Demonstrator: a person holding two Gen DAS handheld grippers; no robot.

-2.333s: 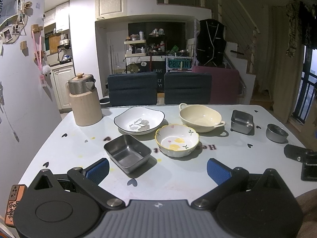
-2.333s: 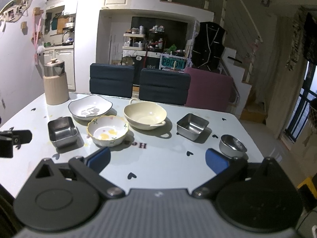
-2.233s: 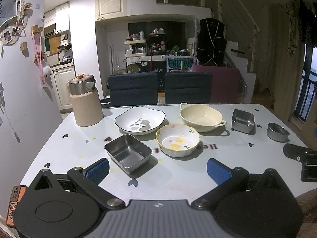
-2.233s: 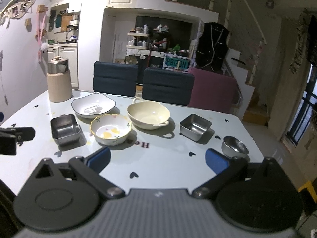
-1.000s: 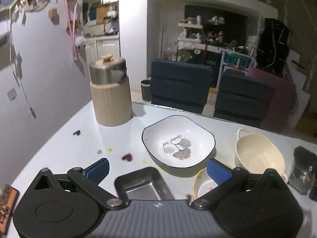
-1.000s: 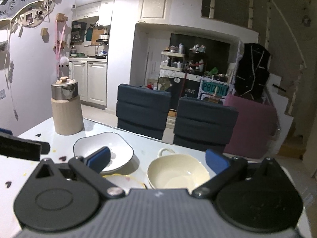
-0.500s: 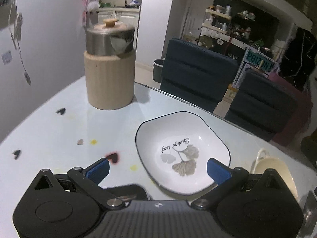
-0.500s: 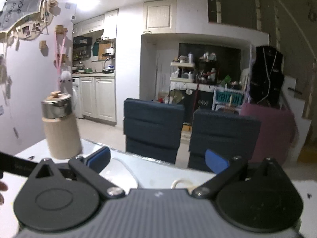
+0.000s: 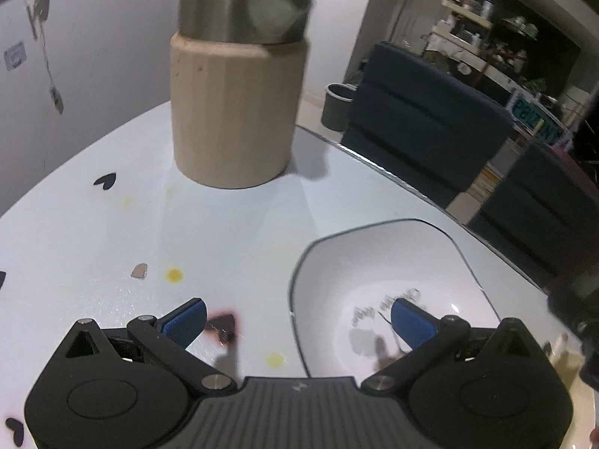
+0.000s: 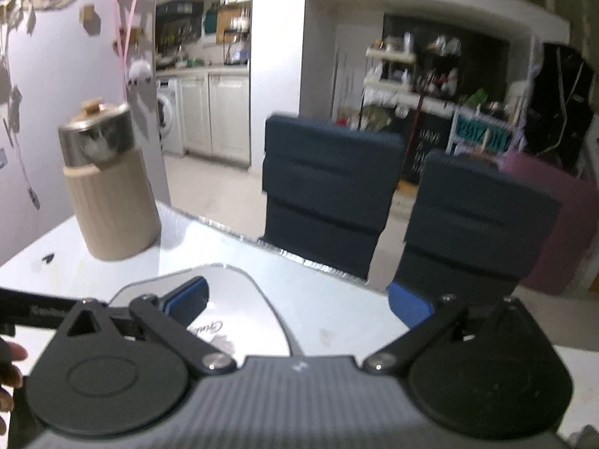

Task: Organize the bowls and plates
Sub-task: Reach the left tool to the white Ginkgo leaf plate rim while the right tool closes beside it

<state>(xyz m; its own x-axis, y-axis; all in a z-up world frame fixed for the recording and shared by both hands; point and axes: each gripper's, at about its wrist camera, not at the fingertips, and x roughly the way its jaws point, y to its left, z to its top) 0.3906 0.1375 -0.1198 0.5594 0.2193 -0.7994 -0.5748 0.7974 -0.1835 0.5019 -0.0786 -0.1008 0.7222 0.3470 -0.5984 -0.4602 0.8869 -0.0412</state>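
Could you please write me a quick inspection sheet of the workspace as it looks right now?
Surface: white table with small heart and dot marks.
Job's things: white black-rimmed plate with a leaf print; other dishes out of view.
Clutter: beige canister with a metal lid, standing apart from the plate.
Grippers: left gripper open, straddling the plate's near rim; right gripper open, empty, over the plate's far side.
Cables: nothing seen.
Surroundings: two dark blue chairs, kitchen cabinets, cluttered shelves.

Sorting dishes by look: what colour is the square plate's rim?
Thin black rim on the white plate, clearest in the left wrist view.
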